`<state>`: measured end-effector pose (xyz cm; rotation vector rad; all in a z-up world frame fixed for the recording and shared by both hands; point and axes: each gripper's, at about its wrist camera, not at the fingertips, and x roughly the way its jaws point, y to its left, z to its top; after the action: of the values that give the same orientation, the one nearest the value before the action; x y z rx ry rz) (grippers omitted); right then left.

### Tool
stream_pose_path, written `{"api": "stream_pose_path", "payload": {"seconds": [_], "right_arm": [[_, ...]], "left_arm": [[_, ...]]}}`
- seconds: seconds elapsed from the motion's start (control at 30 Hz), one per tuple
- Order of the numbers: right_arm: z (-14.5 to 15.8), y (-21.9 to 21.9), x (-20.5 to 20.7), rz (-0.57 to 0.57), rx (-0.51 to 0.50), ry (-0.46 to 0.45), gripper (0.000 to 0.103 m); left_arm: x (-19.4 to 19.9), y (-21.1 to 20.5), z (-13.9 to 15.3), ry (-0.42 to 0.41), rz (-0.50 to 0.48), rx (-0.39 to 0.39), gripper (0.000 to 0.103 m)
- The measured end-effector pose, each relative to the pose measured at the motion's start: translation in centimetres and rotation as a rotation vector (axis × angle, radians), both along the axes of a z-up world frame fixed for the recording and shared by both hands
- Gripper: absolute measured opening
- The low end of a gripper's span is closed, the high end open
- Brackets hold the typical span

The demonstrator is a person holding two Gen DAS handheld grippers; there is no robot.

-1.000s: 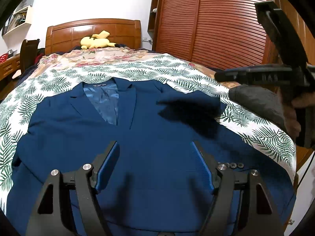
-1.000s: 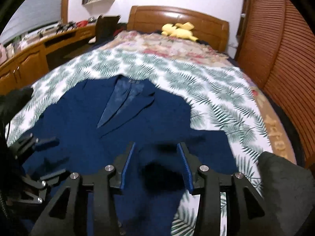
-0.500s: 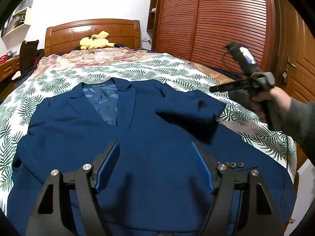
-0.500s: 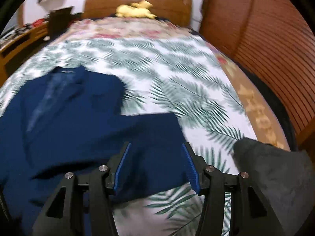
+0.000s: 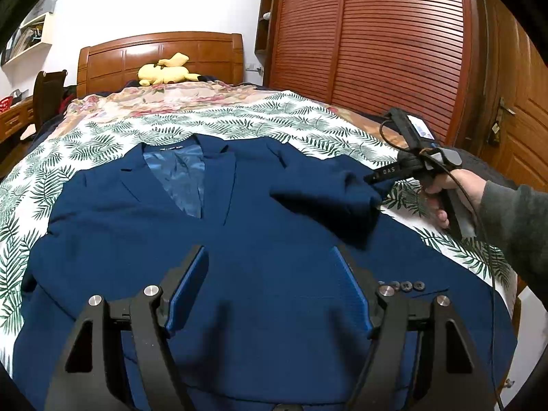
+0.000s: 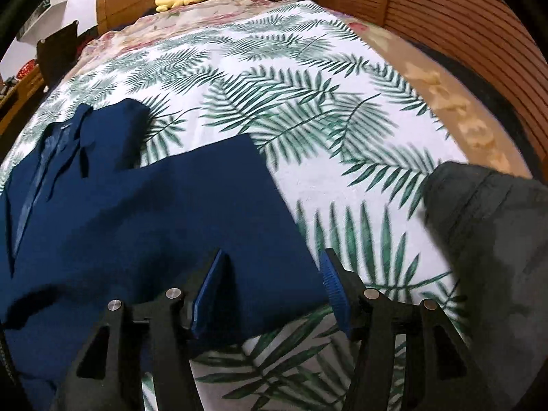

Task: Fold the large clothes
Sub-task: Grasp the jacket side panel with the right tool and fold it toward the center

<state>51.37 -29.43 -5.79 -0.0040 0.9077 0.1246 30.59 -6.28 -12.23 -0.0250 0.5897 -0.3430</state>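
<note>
Blazer [image 5: 260,257] flat, face-up on leaf-print bedspread [image 6: 308,78]. Step: sleeve fold. Right gripper [image 6: 274,291] jaws closing astride folded-over sleeve [image 6: 212,212] edge, no pinch seen. Left gripper [image 5: 270,291] wide open, empty, above hem. Next: secure sleeve edge.

jacket hem [image 5: 281,390] cut off (bottom edge), collar label [image 5: 170,149] unreadable

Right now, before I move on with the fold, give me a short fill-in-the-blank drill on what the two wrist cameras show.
1. The blazer lying on the bed is ____ in colour.
2. The sheet under it is printed with green ____.
3. A yellow ____ toy lies by the headboard.
4. The right hand-held gripper has the end of the folded ____ between its pads.

Missing words: blue; leaves; plush; sleeve
</note>
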Motion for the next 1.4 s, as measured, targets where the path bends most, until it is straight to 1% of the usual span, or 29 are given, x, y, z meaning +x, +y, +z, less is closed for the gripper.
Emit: {"api": "stream_pose_path", "payload": {"seconds": [0.03,0.07,0.13,0.2,0.4,0.53,0.73,0.9,1.03,1.27,1.33,1.37,1.4], "right_arm": [[0.1,0.5,-0.3,0.05,0.022,0.006,0.021],[0.0,1.0,-0.5,0.077,0.017,0.012,0.021],[0.6,2.5,-1.7,0.117,-0.038,-0.004,0.017],[1.8,3.9,-3.5,0.142,-0.084,-0.061,0.016],[6.5,6.9,-9.2,0.193,-0.11,-0.21,0.015],[8.9,8.6,-12.8,0.242,-0.076,-0.277,0.015],[10.8,12.1,-18.6,0.362,-0.011,-0.336,0.015],[10.8,15.9,-23.4,0.494,0.004,-0.349,0.015],[9.6,17.7,-26.2,0.564,0.015,-0.328,0.015],[7.9,19.0,-28.7,0.628,0.014,-0.274,0.015],[7.6,19.4,-29.5,0.637,0.017,-0.255,0.023],[7.6,19.3,-29.8,0.637,0.015,-0.251,0.025],[7.6,19.1,-29.7,0.638,0.018,-0.247,0.031]], "left_arm": [[0.0,0.0,0.0,0.003,0.001,0.003,0.074],[0.0,0.0,0.0,0.003,0.002,0.003,0.074],[0.0,0.1,0.2,0.0,0.005,0.003,0.074],[-0.3,0.2,0.3,-0.005,0.005,0.006,0.074],[-2.8,1.8,1.6,-0.02,-0.011,0.02,0.074],[-4.6,3.3,2.4,-0.031,0.011,0.049,0.074],[-7.1,6.2,3.8,-0.061,0.048,0.047,0.074],[-8.3,8.4,4.7,-0.081,0.091,0.053,0.074],[-9.2,10.0,5.2,-0.092,0.121,0.054,0.074],[-9.9,11.8,5.2,-0.095,0.158,0.058,0.074],[-9.9,12.1,5.2,-0.099,0.166,0.057,0.074],[-9.9,12.3,5.3,-0.102,0.169,0.055,0.074],[-9.9,12.4,5.3,-0.103,0.171,0.054,0.074]]}}
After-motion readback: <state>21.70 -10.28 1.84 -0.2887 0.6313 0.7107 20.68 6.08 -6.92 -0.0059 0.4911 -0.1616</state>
